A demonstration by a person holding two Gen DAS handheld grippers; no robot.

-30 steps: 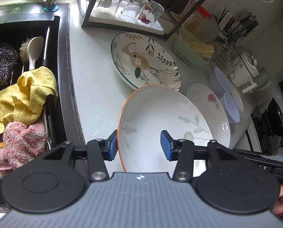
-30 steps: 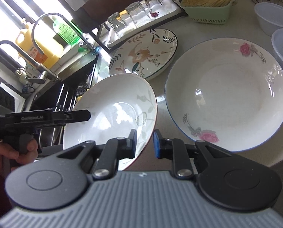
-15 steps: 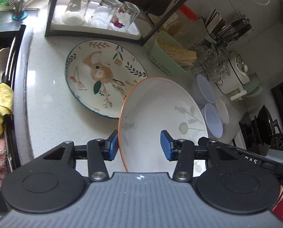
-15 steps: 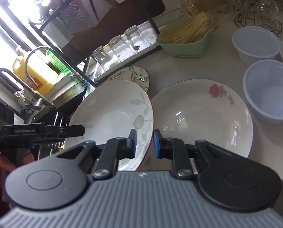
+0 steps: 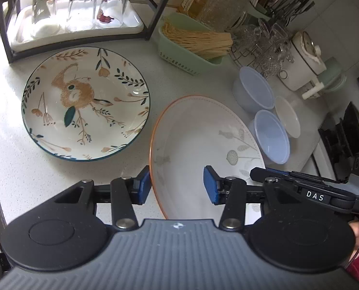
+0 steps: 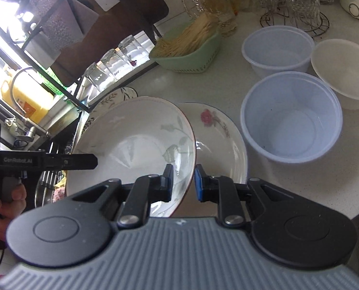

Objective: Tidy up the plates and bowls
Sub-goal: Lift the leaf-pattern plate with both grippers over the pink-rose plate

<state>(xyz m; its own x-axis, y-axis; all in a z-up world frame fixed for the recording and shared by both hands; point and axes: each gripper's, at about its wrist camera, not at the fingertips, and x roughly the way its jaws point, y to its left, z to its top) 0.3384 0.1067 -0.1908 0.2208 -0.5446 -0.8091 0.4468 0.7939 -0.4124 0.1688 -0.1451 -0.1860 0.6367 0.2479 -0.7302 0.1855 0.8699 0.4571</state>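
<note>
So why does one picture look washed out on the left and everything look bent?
Right wrist view: daylight from the window blows out the upper left, and glare streaks the held plate. Left wrist view: even light; the fisheye lens bows the countertop edge.

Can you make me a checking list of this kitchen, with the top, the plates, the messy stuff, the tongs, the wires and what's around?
Surface: pale speckled counter, looks dry.
Job's things: orange-rimmed plate tilted, overlapping the rose plate in the right view; bird plate flat on the counter; three plastic bowls upright, close together.
Clutter: green basket of sticks; upturned glasses on a tray.
Grippers: right tongs pinch the orange-rimmed plate's rim; left tongs straddle the rim, jaws wide, grip unclear.
Cables: nothing seen.
Surroundings: tap and yellow bottle by the sink.
</note>
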